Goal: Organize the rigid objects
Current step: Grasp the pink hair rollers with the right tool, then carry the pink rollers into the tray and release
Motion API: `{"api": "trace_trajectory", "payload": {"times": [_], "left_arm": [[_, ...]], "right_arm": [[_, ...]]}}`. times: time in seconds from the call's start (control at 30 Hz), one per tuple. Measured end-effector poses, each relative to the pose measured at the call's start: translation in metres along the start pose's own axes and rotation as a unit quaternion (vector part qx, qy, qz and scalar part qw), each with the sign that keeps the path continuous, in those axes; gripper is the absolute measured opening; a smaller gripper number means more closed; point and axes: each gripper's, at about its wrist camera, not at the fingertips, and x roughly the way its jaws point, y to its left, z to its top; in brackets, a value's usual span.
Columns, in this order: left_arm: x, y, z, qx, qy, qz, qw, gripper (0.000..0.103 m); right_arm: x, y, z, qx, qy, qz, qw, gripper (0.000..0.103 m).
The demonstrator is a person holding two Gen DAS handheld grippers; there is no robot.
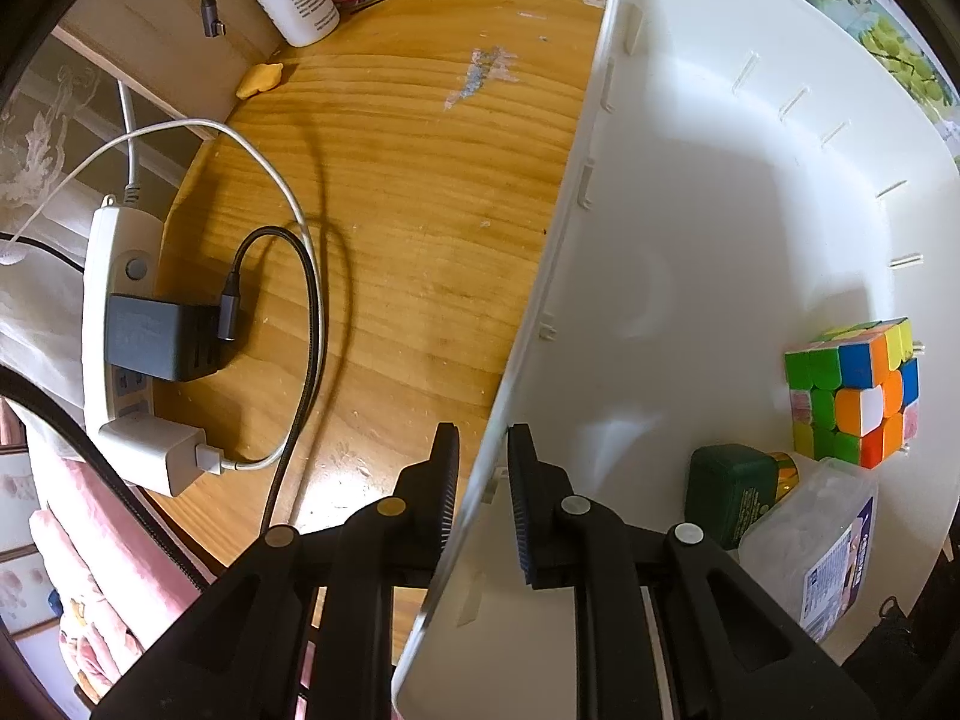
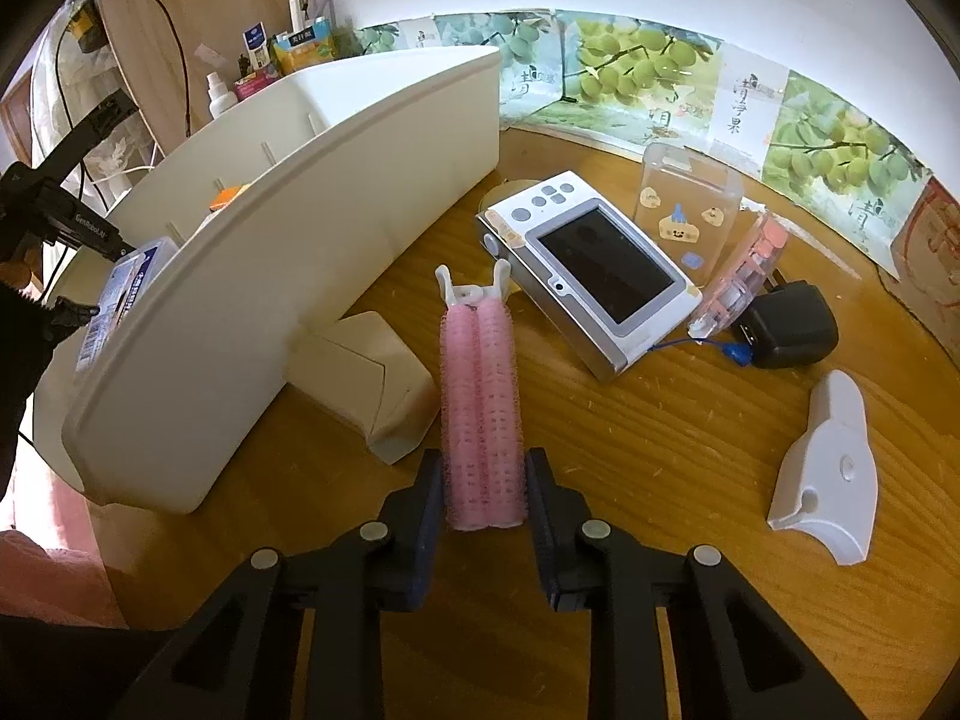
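Note:
My left gripper [image 1: 483, 456] is shut on the near wall of a white plastic bin [image 1: 690, 192], one finger outside and one inside. Inside the bin lie a Rubik's cube [image 1: 855, 390], a dark green jar [image 1: 735, 492] and a clear plastic box [image 1: 822, 546]. My right gripper [image 2: 483, 483] is shut on a pink hair roller clip [image 2: 480, 402], which points away over the wooden table. The bin [image 2: 288, 252] stands to its left in the right wrist view, and the left gripper shows at its far end [image 2: 66, 204].
On the table to the right lie a white camera [image 2: 591, 273], a clear case [image 2: 690, 210], a pink tape dispenser [image 2: 744, 270], a black charger [image 2: 786, 324] and a white hook piece [image 2: 828, 474]. A white box [image 2: 372, 384] sits by the bin. A power strip [image 1: 120, 330] with cables lies left.

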Motion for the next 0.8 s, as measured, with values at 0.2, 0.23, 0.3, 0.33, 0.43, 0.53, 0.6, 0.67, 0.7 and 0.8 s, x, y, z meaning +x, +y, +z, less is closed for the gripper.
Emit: {"api": "trace_trajectory", "payload": {"times": [0.2, 0.23, 0.3, 0.33, 0.43, 0.53, 0.6, 0.67, 0.7, 0.8], "left_arm": [[0.0, -0.009, 0.001, 0.026, 0.007, 0.004, 0.9996, 0.018], [0.001, -0.009, 0.001, 0.03, 0.007, 0.003, 0.9995, 0.018], [0.001, -0.01, 0.001, 0.035, 0.008, -0.001, 0.9994, 0.018], [0.0, -0.01, 0.001, 0.038, 0.008, -0.003, 0.9992, 0.018], [-0.001, -0.012, 0.001, 0.052, 0.007, -0.008, 0.9986, 0.018], [-0.003, -0.018, -0.003, 0.069, 0.004, -0.013, 0.9975, 0.018], [-0.003, -0.021, -0.005, 0.084, 0.002, -0.017, 0.9963, 0.018], [-0.004, -0.022, -0.007, 0.092, 0.0, -0.021, 0.9955, 0.018], [-0.004, -0.023, -0.007, 0.096, 0.0, -0.021, 0.9952, 0.018], [-0.006, -0.027, -0.008, 0.118, 0.001, -0.02, 0.9928, 0.018]], "right_arm": [[-0.008, 0.006, 0.0, 0.02, 0.0, -0.012, 1.0, 0.026], [-0.01, 0.007, 0.0, 0.023, -0.002, -0.015, 1.0, 0.026], [-0.016, 0.009, 0.002, 0.034, -0.006, -0.019, 0.999, 0.026], [-0.019, 0.01, 0.003, 0.042, -0.009, -0.019, 0.999, 0.026], [-0.03, 0.013, 0.009, 0.06, -0.025, -0.021, 0.998, 0.026], [-0.037, 0.015, 0.015, 0.081, -0.034, -0.022, 0.996, 0.026], [-0.042, 0.017, 0.02, 0.095, -0.043, -0.027, 0.994, 0.026], [-0.048, 0.019, 0.026, 0.111, -0.054, -0.028, 0.992, 0.026], [-0.05, 0.019, 0.029, 0.121, -0.06, -0.03, 0.99, 0.026], [-0.059, 0.022, 0.037, 0.148, -0.076, -0.039, 0.985, 0.026]]}}
